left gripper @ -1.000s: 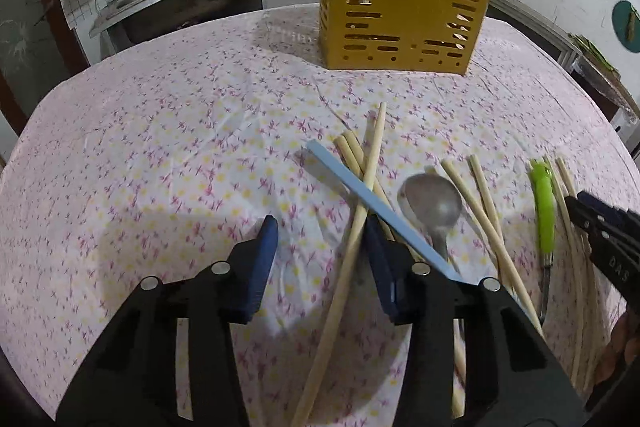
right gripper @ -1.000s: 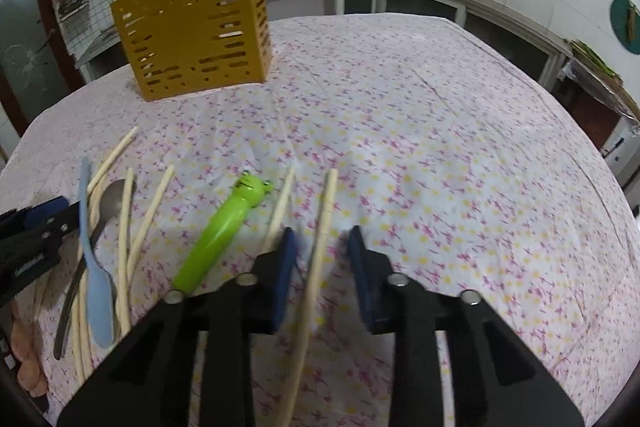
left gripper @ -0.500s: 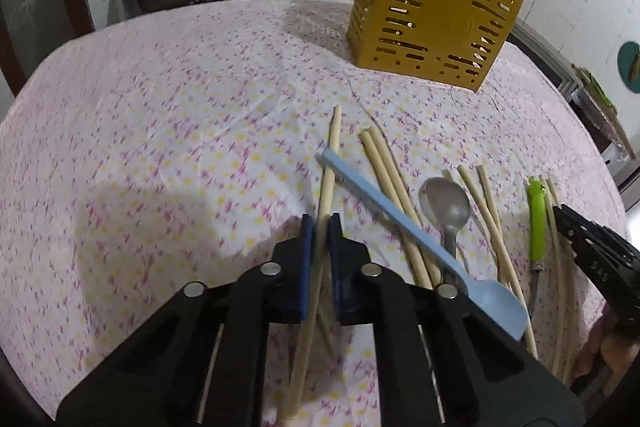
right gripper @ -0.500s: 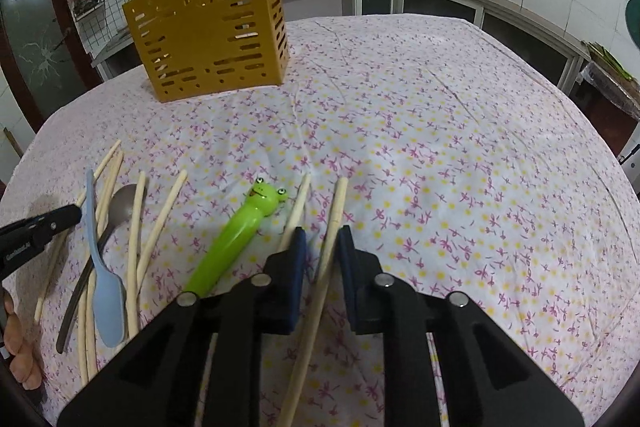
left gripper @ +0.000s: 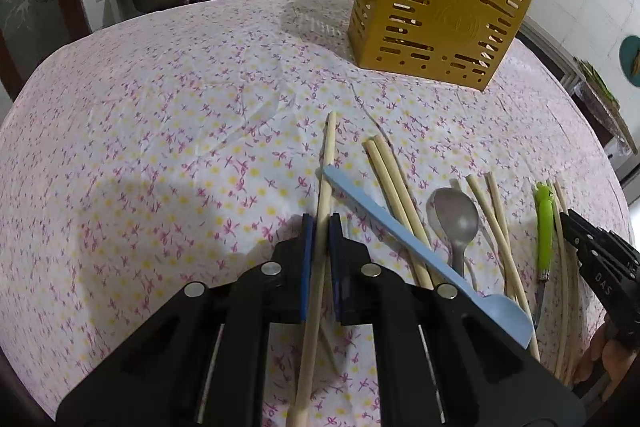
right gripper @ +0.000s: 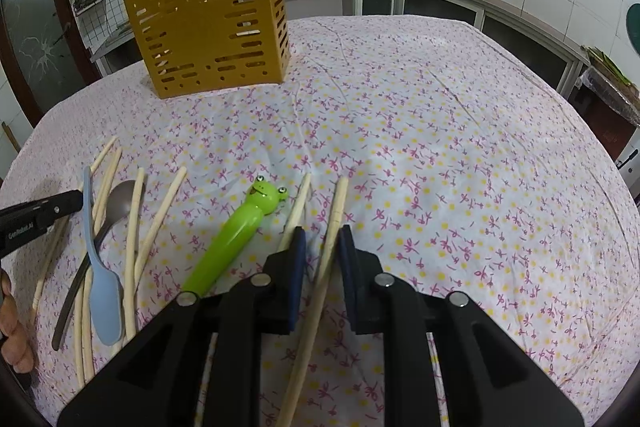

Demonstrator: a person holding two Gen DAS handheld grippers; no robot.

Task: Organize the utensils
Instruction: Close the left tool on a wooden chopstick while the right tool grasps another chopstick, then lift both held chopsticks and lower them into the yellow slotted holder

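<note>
Both jaws closed in on chopsticks over the last second; pick-up looks next.

Left gripper (left gripper: 319, 223): jaws went from wide apart to clamped on one chopstick (left gripper: 327, 163), its tip ahead. Right gripper (right gripper: 323, 235): jaws narrowed, small gaps remain beside second chopstick (right gripper: 335, 211); grip uncertain. Yellow holder (left gripper: 434, 23) far ahead on counter (left gripper: 160, 131); blue spoon (left gripper: 400, 247) just right of left jaws.
</note>
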